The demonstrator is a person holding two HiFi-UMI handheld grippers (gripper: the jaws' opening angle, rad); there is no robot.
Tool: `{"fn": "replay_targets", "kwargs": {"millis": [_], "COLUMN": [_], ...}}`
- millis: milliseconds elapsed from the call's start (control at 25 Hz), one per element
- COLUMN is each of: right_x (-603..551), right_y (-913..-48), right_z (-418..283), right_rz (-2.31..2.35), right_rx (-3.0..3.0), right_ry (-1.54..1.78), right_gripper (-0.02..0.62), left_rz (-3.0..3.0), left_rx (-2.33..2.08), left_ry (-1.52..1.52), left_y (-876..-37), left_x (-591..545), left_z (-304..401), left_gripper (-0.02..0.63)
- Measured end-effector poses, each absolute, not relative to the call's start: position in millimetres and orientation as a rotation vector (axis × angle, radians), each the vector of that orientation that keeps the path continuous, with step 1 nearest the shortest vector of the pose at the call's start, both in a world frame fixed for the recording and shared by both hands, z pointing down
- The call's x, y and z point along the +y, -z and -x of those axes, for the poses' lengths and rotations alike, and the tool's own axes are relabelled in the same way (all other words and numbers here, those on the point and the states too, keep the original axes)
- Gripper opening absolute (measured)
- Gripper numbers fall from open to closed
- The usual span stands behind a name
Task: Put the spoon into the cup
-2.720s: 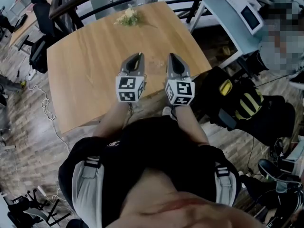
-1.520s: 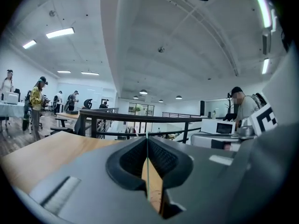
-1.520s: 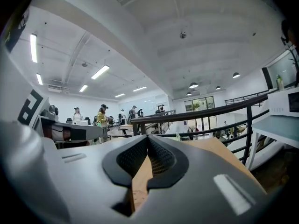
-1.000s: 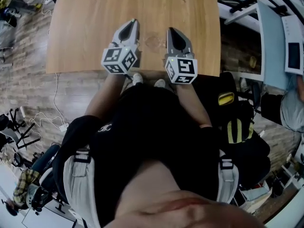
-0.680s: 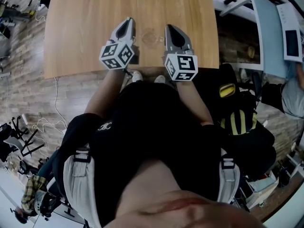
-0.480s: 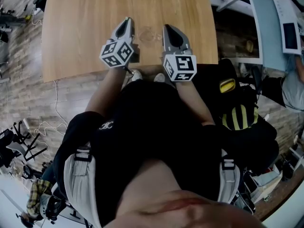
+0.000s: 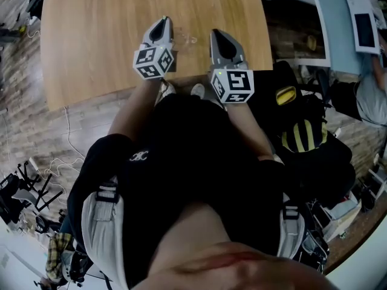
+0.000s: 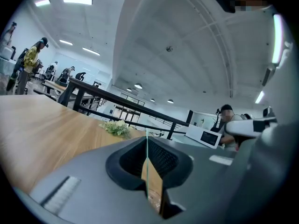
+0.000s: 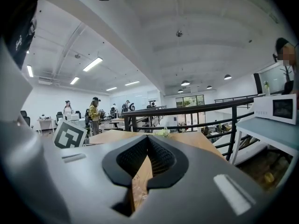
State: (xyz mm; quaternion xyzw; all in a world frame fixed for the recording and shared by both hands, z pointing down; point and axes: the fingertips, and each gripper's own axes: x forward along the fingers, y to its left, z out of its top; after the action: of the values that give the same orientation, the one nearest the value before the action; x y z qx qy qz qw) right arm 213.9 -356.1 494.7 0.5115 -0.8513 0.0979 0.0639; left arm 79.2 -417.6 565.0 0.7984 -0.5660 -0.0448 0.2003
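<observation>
As nothing is yet showing in either set of jaws, the task is judged to be standing at its start: no spoon is being held and no cup is receiving one.

1. The tabletop (image 7: pixel 91 35) is lying bare over most of its wood, and the person is standing at its near edge.
2. The left hand-held gripper (image 7: pixel 162 22) and right hand-held gripper (image 7: pixel 217 34) are hovering side by side over that near edge. In both gripper views the jaws are meeting at their tips, closed and empty.
3. A faint clear shape (image 7: pixel 188 39) is glinting on the wood between the two grippers, just beside both. It may be the cup, but it is too small to confirm.
4. The spoon is not showing clearly in any view.

Locating, gripping and placing the spoon are all remaining.
</observation>
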Motion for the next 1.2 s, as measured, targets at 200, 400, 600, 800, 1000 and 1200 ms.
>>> {"fn": "replay_targets", "kwargs": {"millis": [200, 400, 600, 800, 1000, 1200], "right_x": [-355, -352, -353, -353, -351, -349], "right_y": [-501, -505, -507, -510, -510, -511], "right_z": [-214, -211, -210, -208, -206, -205], "right_rz": [-1.519, -1.488, -1.477, -1.474, -1.47, -1.473], "right_rx": [-2.57, -2.565, -2.557, -2.548, -2.544, -2.541], "right_ry": [-0.301, -0.288, -0.285, -0.291, -0.291, -0.296], "right_gripper": [0.0, 0.0, 0.0, 0.0, 0.0, 0.0], "left_rz": [-2.287, -2.363, -2.427, -2.441, -2.44, -2.426], "left_rx": [-1.569, -1.547, -1.506, -1.527, -1.532, -1.541], "left_ry": [0.018, -0.071, -0.159, -0.231, -0.234, -0.255], "left_y": [-585, -598, -612, -624, -622, -623], "left_x": [-419, -418, -415, -413, -416, -419], "left_z": [-91, -96, -103, -100, -100, -96], "left_gripper": [0.02, 0.02, 0.026, 0.025, 0.023, 0.023]}}
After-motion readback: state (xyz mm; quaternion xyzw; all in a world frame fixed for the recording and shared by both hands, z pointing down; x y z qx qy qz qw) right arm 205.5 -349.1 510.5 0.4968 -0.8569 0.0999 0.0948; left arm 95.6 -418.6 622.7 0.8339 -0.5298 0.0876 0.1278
